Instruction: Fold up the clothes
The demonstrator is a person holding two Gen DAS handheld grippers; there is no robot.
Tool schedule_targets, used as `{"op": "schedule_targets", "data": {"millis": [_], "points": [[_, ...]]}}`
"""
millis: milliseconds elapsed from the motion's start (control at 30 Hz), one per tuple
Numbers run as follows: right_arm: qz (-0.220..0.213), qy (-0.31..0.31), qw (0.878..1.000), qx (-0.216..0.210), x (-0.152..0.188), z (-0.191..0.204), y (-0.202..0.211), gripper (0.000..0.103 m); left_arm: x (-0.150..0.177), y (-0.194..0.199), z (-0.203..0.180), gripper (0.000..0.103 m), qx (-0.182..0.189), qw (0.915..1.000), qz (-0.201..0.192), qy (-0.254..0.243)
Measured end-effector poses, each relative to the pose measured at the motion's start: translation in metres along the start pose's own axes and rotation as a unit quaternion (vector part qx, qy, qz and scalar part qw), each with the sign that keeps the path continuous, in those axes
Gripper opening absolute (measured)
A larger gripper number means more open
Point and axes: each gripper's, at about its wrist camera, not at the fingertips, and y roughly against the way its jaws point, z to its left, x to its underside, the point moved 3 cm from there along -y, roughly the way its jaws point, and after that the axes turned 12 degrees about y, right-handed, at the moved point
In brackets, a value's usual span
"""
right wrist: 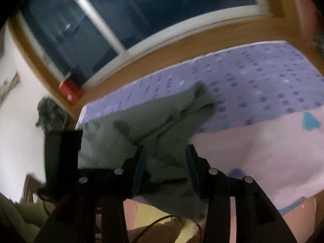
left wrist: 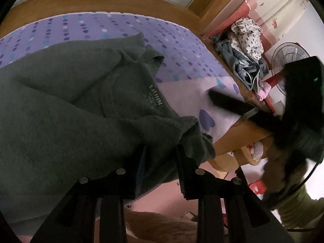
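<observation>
bedroom: bed (left wrist: 182,46), clothes pile (left wrist: 243,46)

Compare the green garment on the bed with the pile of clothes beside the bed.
The green garment is one plain dark piece, spread across the purple dotted sheet; the clothes pile is several crumpled pieces, white spotted fabric over denim. The garment lies between the left gripper fingers; the pile is untouched. Neither is neatly folded.

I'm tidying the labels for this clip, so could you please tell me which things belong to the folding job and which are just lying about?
Job:
- grey-green garment
- purple bedsheet

Lying about:
- clothes pile
- fan
- red box
</observation>
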Motion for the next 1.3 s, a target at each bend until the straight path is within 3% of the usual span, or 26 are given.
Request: {"op": "schedule_targets", "data": {"millis": [167, 267, 333, 500, 567, 667, 900, 1000, 1300], "points": [[0.061, 0.026, 0.997, 0.046, 0.022, -0.001, -0.05, 0.039, 0.005, 0.029, 0.013, 0.028, -0.024, 0.9996, -0.005, 0.01], [0.069, 0.012, 0.997, 0.036, 0.018, -0.004, -0.047, 0.041, 0.004, 0.049, 0.033, 0.036, -0.04, 0.9987, -0.013, 0.028], [0.063, -0.015, 0.997, 0.031, 0.013, -0.007, -0.039, 0.041, 0.003, 0.065, 0.051, 0.036, -0.049, 0.9977, -0.02, 0.041], [0.033, -0.03, 0.997, 0.066, 0.002, 0.011, -0.018, 0.044, -0.003, 0.096, 0.093, 0.036, -0.071, 0.995, -0.038, 0.058], [0.026, -0.035, 0.996, 0.077, 0.0, 0.027, -0.017, 0.053, -0.004, 0.108, 0.111, 0.036, -0.077, 0.9946, -0.044, 0.055], [0.026, -0.046, 0.995, 0.088, -0.001, 0.058, -0.024, 0.054, -0.006, 0.125, 0.136, 0.036, -0.082, 0.9951, -0.042, 0.037], [0.01, -0.104, 0.987, 0.121, 0.001, 0.144, -0.049, 0.054, -0.003, 0.154, 0.173, 0.036, -0.078, 0.9943, -0.005, -0.073], [0.009, -0.121, 0.982, 0.143, 0.006, 0.18, -0.062, 0.054, -0.001, 0.167, 0.186, 0.036, -0.066, 0.993, 0.003, -0.097], [0.009, -0.059, 0.978, 0.201, 0.011, 0.275, -0.084, 0.054, 0.004, 0.193, 0.21, 0.036, -0.037, 0.9913, 0.0, -0.126]]}}
